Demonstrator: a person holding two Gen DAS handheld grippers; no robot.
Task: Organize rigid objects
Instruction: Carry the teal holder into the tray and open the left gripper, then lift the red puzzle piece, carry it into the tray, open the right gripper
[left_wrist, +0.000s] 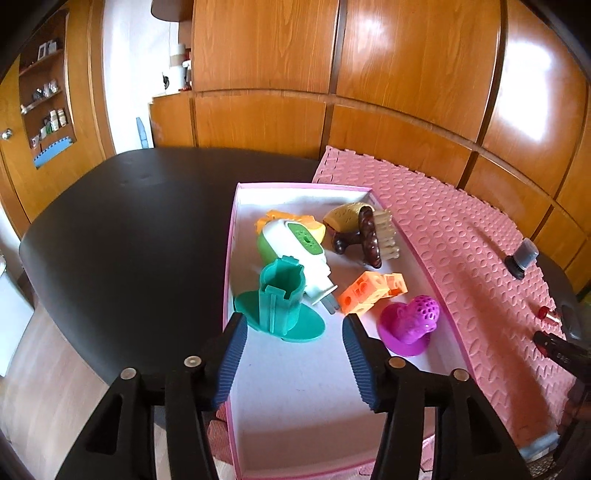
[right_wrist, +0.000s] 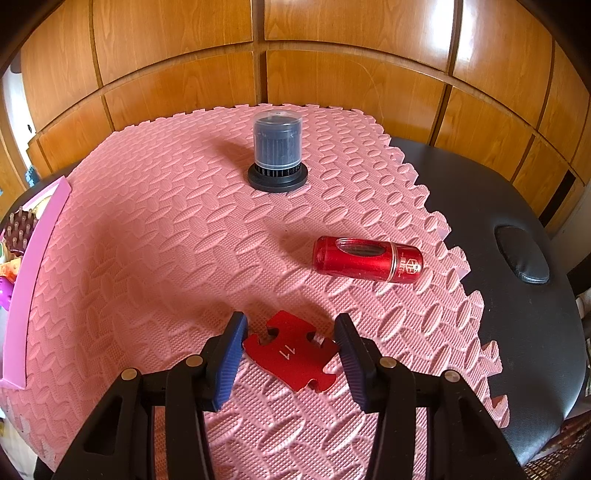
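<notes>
Over the pink box (left_wrist: 369, 192), the left gripper (left_wrist: 294, 332) hangs open, teal stand (left_wrist: 280, 306) at twelve o'clock apparently sorted, while the right gripper (right_wrist: 290, 338) pinches the red puzzle piece (right_wrist: 291, 350), probably next.

Wooden panelled cabinets (right_wrist: 332, 74), black padded table (left_wrist: 129, 221), wall shelf with small items (left_wrist: 48, 107)

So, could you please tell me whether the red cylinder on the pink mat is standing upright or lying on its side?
Lying on its side: the red cylinder rests lengthwise on the foam mat.
</notes>
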